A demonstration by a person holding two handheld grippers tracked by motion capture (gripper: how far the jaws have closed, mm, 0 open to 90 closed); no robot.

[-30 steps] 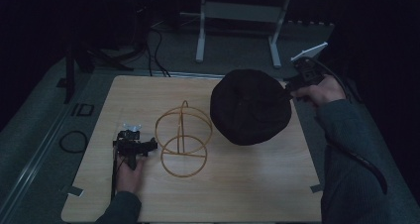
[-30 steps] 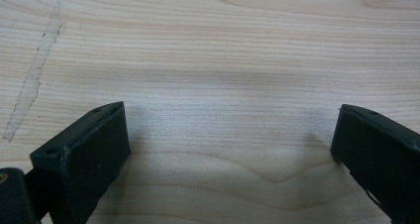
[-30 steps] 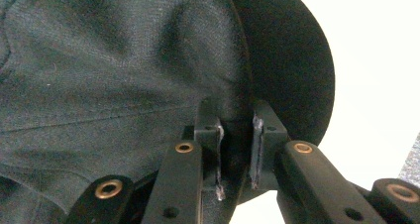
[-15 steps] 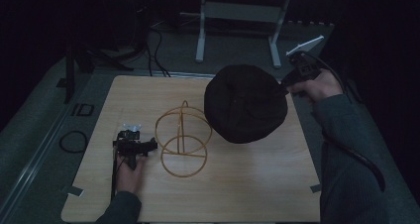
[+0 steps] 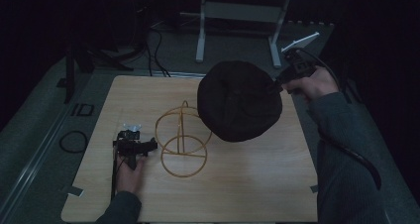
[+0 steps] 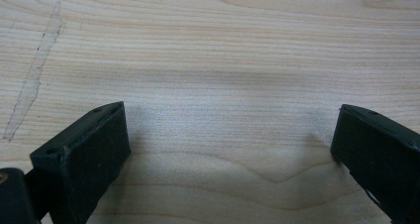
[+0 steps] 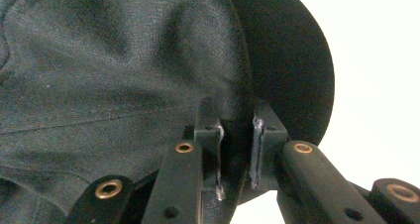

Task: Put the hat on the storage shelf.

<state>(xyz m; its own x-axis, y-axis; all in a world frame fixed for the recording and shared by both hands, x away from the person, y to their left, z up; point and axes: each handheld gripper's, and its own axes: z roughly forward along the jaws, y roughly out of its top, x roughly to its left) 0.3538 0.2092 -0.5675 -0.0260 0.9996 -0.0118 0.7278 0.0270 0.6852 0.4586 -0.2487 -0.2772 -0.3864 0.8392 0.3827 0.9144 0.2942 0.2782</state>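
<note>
Up close, right gripper (image 7: 236, 149) fingers clamped on black cap (image 5: 240, 101) above wire stand (image 5: 182, 140); left gripper (image 6: 223, 149) fingers apart over bare surface (image 6: 223, 50) beside it.

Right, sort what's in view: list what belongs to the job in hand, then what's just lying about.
In the job:
- black cap
- right gripper, clamped on the cap's edge
- wire stand

Lying about:
- left gripper, open, resting on the table
- cable loop on the floor
</note>
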